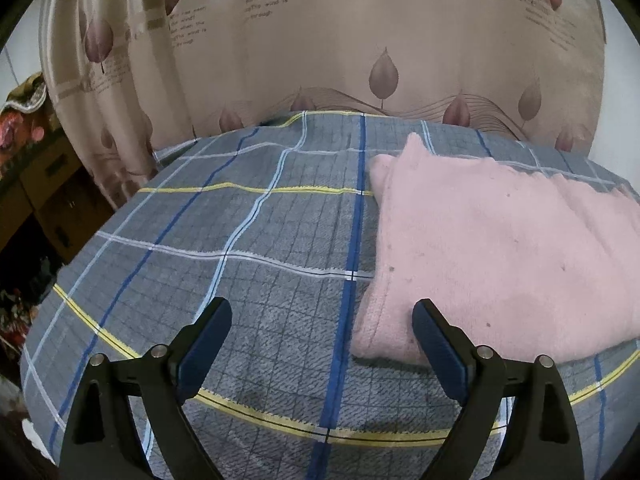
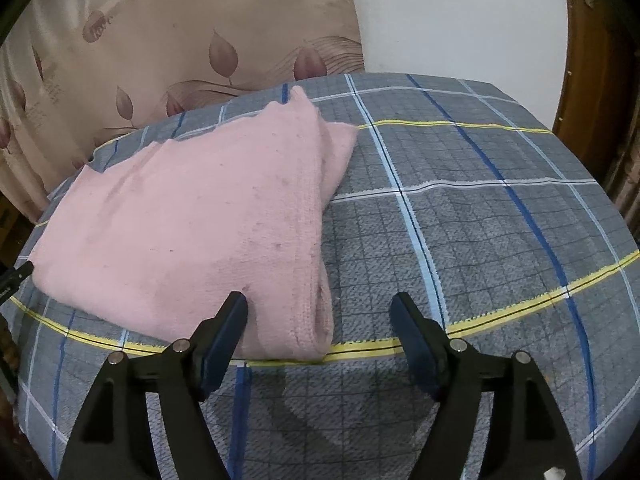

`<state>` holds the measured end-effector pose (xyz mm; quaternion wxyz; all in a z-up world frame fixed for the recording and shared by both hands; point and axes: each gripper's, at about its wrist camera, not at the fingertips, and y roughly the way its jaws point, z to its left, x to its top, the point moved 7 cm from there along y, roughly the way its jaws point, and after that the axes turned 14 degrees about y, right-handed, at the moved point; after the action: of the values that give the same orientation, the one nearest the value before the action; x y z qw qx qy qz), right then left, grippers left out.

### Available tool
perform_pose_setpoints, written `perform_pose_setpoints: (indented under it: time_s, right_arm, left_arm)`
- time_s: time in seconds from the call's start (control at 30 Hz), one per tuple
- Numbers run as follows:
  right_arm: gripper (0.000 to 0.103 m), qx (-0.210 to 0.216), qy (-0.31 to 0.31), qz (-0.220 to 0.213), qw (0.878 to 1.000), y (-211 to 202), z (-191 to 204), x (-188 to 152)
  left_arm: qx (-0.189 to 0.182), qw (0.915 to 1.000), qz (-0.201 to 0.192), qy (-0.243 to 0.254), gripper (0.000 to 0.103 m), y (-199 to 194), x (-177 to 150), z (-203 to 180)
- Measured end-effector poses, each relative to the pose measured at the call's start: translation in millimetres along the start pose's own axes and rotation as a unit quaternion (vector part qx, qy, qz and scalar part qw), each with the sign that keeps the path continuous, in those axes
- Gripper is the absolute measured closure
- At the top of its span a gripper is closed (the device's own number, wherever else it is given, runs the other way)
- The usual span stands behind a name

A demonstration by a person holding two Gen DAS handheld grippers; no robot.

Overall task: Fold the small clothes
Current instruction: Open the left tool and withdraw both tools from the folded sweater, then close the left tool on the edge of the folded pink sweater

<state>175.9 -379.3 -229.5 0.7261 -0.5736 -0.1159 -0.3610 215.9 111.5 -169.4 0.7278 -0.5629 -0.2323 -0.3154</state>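
Observation:
A pink fuzzy garment (image 1: 492,248) lies folded flat on the grey plaid cloth (image 1: 248,264). In the right wrist view the garment (image 2: 188,224) shows its folded right edge in layers. My left gripper (image 1: 322,316) is open and empty, just off the garment's near left corner, with its right finger over that corner. My right gripper (image 2: 320,312) is open and empty, with the garment's near right corner lying between its fingers. A bit of the left gripper (image 2: 14,276) shows at the far left of the right wrist view.
A beige curtain (image 1: 320,40) with leaf prints hangs behind the table. Wooden drawers (image 1: 44,196) stand at the left. A white wall (image 2: 452,16) and a wooden frame (image 2: 592,64) are at the right. The plaid cloth (image 2: 500,240) stretches to the right of the garment.

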Motion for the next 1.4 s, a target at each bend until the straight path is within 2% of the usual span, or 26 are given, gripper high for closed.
perform_pose_setpoints:
  time_s: [0.1, 0.2, 0.33, 0.57, 0.73, 0.83, 0.9, 0.97, 1.1, 1.2, 1.23, 1.27, 1.3, 1.33, 1.4]
  right_arm:
    - [0.024, -0.009, 0.0, 0.001, 1.0, 1.2, -0.7, -0.2]
    - [0.013, -0.017, -0.003, 0.005, 1.0, 3.9, -1.1, -0.3]
    - [0.007, -0.022, -0.006, 0.012, 1.0, 7.4, -0.6, -1.8]
    - [0.004, -0.005, 0.006, 0.012, 1.0, 4.6, -2.7, -1.6]
    - [0.004, 0.014, 0.015, 0.006, 1.0, 0.6, -1.5, -0.5]
    - [0.004, 0.021, 0.012, 0.008, 1.0, 0.2, 0.8, -0.8]
    - [0.004, 0.023, 0.011, 0.01, 1.0, 0.6, 1.8, -0.6]
    - [0.004, 0.026, 0.01, 0.01, 1.0, 0.5, 2.8, -0.5]
    - [0.004, 0.031, 0.008, 0.01, 0.999, -0.4, 4.1, -1.3]
    - [0.004, 0.034, 0.006, 0.012, 0.999, -0.7, 5.5, -1.7]
    - [0.004, 0.035, 0.006, 0.012, 0.999, -0.8, 5.8, -1.8]
    - [0.004, 0.035, 0.005, 0.012, 0.999, -0.9, 6.2, -1.7]
    - [0.004, 0.036, 0.005, 0.012, 0.999, -0.9, 6.5, -1.6]
    - [0.004, 0.037, 0.005, 0.012, 0.999, -1.1, 6.8, -1.5]
    - [0.004, 0.041, 0.006, 0.012, 0.999, -1.8, 7.1, -1.6]
  left_arm:
    - [0.0, 1.0, 0.001, -0.003, 0.01, 0.1, -0.4, 0.7]
    - [0.005, 1.0, 0.002, 0.0, 0.009, 0.0, -0.7, 0.8]
    - [0.007, 1.0, 0.001, -0.001, 0.007, -1.4, -1.3, 0.7]
    - [-0.008, 0.9999, -0.009, -0.008, 0.004, -4.4, -1.5, 1.7]
    - [-0.058, 0.9976, -0.037, -0.01, 0.004, -9.3, 5.8, -0.4]
    - [-0.103, 0.9892, -0.103, -0.014, 0.004, -22.5, 22.3, 7.1]
    - [-0.136, 0.9845, -0.11, -0.019, 0.004, -19.6, 32.9, 13.7]
    - [-0.18, 0.9792, -0.091, -0.022, 0.004, -8.0, 41.0, 17.4]
    - [-0.265, 0.9627, -0.055, -0.008, 0.004, 18.8, 56.0, 12.6]
    - [-0.275, 0.961, -0.031, 0.002, 0.005, 42.4, 61.6, 8.6]
    - [-0.291, 0.9564, -0.02, 0.005, 0.006, 53.0, 63.3, 4.6]
    - [-0.304, 0.9526, -0.01, 0.004, 0.009, 59.2, 62.1, 1.0]
    - [-0.32, 0.9474, 0.003, 0.0, 0.02, 67.6, 61.9, -2.3]
    - [-0.347, 0.9375, 0.02, -0.008, 0.029, 78.4, 62.0, -7.2]
    - [-0.372, 0.9272, 0.038, -0.019, 0.032, 91.0, 60.0, -12.0]
